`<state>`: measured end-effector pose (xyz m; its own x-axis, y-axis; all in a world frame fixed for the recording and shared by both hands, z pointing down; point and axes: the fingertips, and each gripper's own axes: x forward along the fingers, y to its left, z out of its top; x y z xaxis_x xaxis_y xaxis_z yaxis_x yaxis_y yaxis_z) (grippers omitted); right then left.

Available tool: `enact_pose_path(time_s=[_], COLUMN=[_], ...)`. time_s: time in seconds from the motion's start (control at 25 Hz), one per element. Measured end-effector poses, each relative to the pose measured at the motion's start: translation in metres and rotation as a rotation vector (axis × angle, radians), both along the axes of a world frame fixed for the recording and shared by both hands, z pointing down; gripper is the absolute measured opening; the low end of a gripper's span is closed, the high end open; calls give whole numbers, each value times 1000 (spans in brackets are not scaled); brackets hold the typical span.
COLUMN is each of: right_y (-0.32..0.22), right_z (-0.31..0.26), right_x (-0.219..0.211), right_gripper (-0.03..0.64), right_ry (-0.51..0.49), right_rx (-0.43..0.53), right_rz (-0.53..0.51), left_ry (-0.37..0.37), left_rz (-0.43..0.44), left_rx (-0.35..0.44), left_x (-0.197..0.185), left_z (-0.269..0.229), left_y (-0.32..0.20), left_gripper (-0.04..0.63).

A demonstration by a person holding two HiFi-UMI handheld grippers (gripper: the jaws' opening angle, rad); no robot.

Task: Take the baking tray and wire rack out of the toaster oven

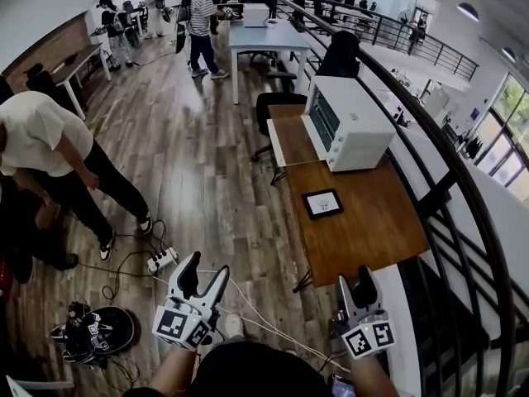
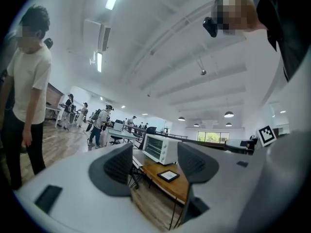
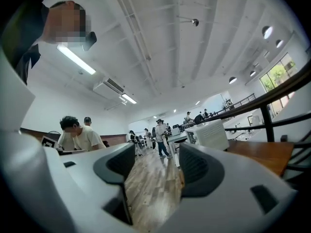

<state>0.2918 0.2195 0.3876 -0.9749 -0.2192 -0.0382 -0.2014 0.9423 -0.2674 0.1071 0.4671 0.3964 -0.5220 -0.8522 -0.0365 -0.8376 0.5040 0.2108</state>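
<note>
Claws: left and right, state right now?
Left claw: open, nothing between its jaws.
Right claw: open, nothing between its jaws.

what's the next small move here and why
Probably bring both grippers in toward the toaster oven and aim one at the oven door. The left gripper and right gripper are open and empty, well short of the wooden table. The door looks closed, with no tray or rack in sight yet.
</note>
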Motion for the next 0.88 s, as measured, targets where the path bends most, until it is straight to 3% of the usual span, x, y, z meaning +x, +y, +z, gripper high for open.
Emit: enact_pose_path(time_s=[0.36,0.68,0.88], right_y=[29,29,18], right_z=[-3,15,23], right_x=[-107,-150,-201], right_gripper=[248,216,193], right_ry=[7,46,58], right_rx=[41,22,18], right_rz=[16,9,-37], left_ry=[-23,-1,7], left_rz=[54,107,109], left_rx=[-8,-37,-60], left_x=[-92,-124,-161], left_z=[0,18,29], left_y=[23,8,-5], left_gripper=[282,282,282])
